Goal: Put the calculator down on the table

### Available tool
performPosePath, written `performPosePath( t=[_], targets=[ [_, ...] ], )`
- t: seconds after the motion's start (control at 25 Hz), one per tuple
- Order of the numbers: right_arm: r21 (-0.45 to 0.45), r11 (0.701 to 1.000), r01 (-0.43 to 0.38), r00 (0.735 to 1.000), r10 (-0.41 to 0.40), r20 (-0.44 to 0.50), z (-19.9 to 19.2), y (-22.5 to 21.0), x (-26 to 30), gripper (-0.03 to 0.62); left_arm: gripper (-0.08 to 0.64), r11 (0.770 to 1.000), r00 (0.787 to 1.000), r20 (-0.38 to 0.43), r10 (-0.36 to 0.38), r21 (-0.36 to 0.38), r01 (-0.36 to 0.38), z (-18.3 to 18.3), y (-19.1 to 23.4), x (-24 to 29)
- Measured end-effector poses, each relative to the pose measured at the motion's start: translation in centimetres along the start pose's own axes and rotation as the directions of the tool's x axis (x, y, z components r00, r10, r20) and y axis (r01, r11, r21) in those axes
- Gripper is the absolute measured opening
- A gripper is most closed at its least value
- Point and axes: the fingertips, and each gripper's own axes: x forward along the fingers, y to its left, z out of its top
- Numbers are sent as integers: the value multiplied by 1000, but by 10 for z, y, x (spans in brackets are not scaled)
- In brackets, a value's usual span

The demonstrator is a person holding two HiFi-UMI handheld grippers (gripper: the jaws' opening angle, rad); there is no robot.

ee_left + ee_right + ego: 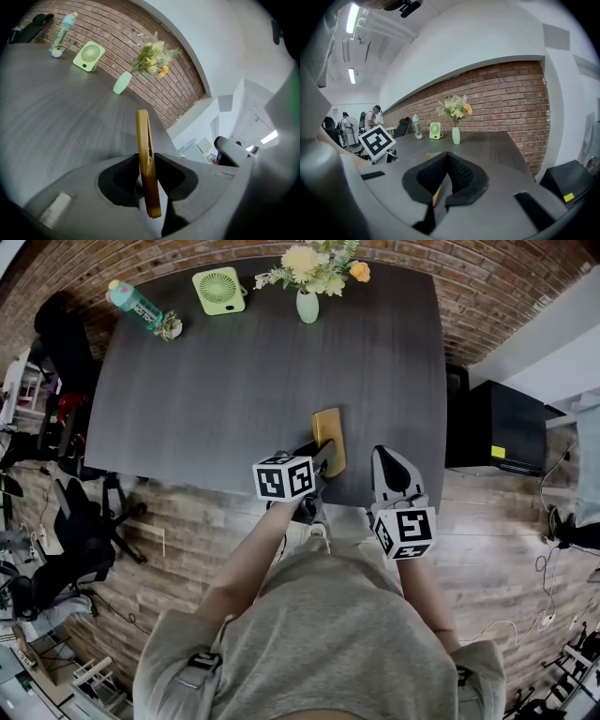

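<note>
**A:** Mustard-yellow calculator (328,440) stood on edge in the left gripper (317,456), pads clamped on its two flat faces. It was over the dark table (234,381), near the front rim, at 6 o'clock from the flower vase (307,304).

**B:** Was it touching the top?

**A:** Could not tell from any view. Judged step: the last of the lowering, with the release not yet made.

**B:** Right gripper (448,161)?

**A:** Jaws pressed together on nothing. It sat at 3 o'clock of the calculator, just beside it.

**B:** Next move?

**A:** Probably roll the wrist so a flat face meets the tabletop and settle the calculator there. Then part the jaws and draw back toward 6 o'clock. Judged risk: if let go on edge, it would tip over, perhaps toward the rim.
</note>
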Motion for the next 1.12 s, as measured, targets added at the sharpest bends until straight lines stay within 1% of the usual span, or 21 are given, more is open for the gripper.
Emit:
performPosePath(
  t=[0.6,0.84,1.12],
  targets=[
    [4,1000,8,1000,-8,-3,0,-5,2,3,125,998,997,-44,62,-31,-64,4,22,16],
    [4,1000,8,1000,-8,-7,0,-5,1,3,133,996,994,-62,86,-8,-86,4,27,20],
    [5,1000,12,1000,-12,-9,-2,-5,1,3,152,993,990,-72,119,-15,-120,1,38,20]
  ],
)
